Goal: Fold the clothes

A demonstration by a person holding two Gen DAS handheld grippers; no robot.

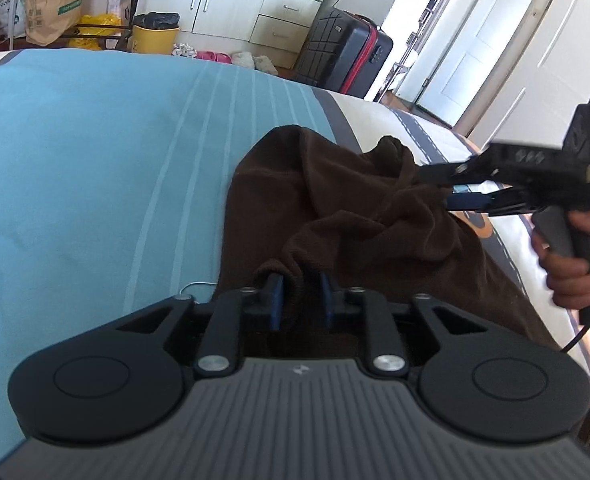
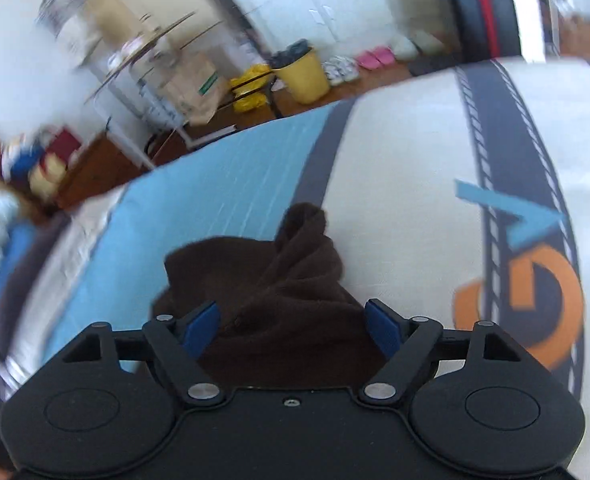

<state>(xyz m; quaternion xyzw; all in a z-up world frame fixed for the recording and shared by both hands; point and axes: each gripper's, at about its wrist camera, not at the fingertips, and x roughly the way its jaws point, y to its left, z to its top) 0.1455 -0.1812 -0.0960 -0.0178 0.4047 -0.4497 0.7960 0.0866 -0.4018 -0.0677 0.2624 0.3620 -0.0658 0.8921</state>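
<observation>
Your left gripper (image 1: 301, 300) points forward and low, its jaws drawn narrow with a small gap between the blue pads (image 1: 277, 296). Your right gripper (image 2: 293, 326) has its jaws spread wide. Your right hand (image 1: 567, 268) wraps the grey handle, fingers curled around it.

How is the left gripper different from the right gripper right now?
The left gripper has its jaws close together, pinching a fold of the brown cloth; the right gripper has its jaws wide apart, with cloth between them but not squeezed. Both have blue pads and black bodies.
</observation>
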